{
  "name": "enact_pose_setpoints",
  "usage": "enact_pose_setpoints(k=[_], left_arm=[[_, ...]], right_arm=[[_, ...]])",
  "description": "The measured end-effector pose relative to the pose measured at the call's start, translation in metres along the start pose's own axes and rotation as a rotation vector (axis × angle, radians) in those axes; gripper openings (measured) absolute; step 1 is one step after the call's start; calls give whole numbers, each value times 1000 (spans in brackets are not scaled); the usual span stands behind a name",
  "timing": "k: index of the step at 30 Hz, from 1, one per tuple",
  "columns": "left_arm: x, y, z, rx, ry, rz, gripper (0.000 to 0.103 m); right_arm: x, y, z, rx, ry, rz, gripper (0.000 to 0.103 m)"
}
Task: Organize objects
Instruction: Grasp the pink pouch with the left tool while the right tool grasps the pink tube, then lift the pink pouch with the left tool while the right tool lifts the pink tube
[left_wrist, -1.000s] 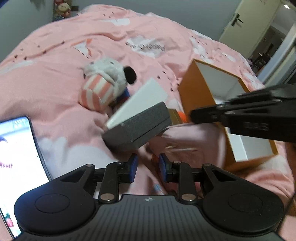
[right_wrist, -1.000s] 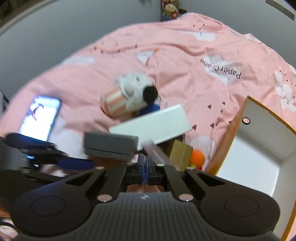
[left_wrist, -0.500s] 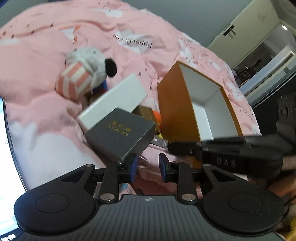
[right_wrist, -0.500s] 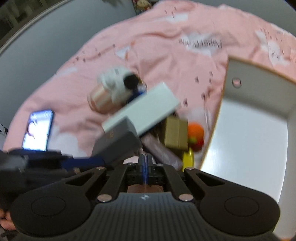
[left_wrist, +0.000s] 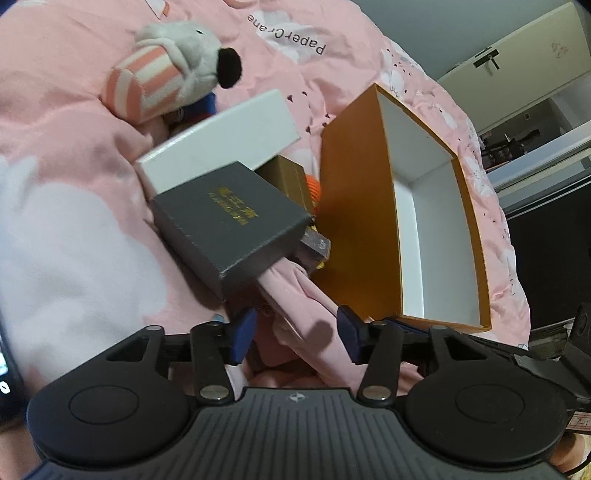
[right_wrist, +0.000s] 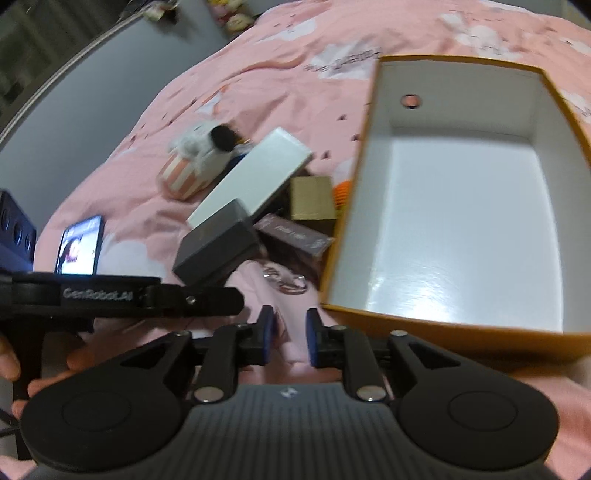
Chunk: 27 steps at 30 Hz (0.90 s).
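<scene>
From the left wrist, we see our left gripper (left_wrist: 295, 334), jaws just opened wide and pinching nothing, over the pink quilt (left_wrist: 74, 155); the grey box (left_wrist: 229, 225) lies at eleven o'clock, the orange box (left_wrist: 354, 206) at one. From the right wrist, our right gripper (right_wrist: 290, 339), jaws just parting and empty, hangs beside the orange box (right_wrist: 443, 332) at two o'clock.

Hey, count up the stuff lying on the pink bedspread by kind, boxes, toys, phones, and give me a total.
Boxes: 5 (orange open box, white box, grey box, gold box, brown box)
Plush toys: 1 (striped plush)
Phones: 1 (phone)
Orange item behind the gold box: 1, partly hidden
Total: 8
</scene>
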<state>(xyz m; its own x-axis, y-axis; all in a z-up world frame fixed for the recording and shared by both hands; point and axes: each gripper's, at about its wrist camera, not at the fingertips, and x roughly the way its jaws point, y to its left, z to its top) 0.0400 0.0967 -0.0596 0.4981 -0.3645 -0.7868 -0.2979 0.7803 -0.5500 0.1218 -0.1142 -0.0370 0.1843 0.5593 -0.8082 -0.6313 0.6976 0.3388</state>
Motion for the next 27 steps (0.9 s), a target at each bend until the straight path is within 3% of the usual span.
enact_pose_setpoints(k=[5, 10, 12, 14, 15, 17, 20, 22, 24, 27], left_arm=[[18, -6, -4, -20, 64, 12, 65], [28, -10, -6, -52, 76, -4, 65], [26, -13, -8, -60, 73, -16, 65], [30, -16, -8, -56, 85, 18, 65], [32, -17, -8, -52, 92, 30, 63], [34, -19, -9, -40, 93, 75, 47], [32, -19, -10, -28, 71, 95, 34], [25, -24, -11, 15, 41, 106, 31], [11, -32, -11, 78, -11, 130, 31], [-18, -42, -8, 166, -102, 168, 30]], right_arm=[[-9, -15, -11, 43, -25, -69, 19], [9, -33, -21, 103, 23, -57, 19], [19, -35, -23, 125, 64, -12, 19], [29, -37, -27, 157, 112, 97, 14], [32, -34, -28, 148, 122, 108, 14], [33, -29, -29, 119, 121, 96, 14], [32, -31, -29, 134, 112, 107, 14], [28, -34, -29, 153, 95, 115, 17], [22, -36, -28, 172, 68, 111, 35], [15, -43, -27, 196, 43, 78, 39]])
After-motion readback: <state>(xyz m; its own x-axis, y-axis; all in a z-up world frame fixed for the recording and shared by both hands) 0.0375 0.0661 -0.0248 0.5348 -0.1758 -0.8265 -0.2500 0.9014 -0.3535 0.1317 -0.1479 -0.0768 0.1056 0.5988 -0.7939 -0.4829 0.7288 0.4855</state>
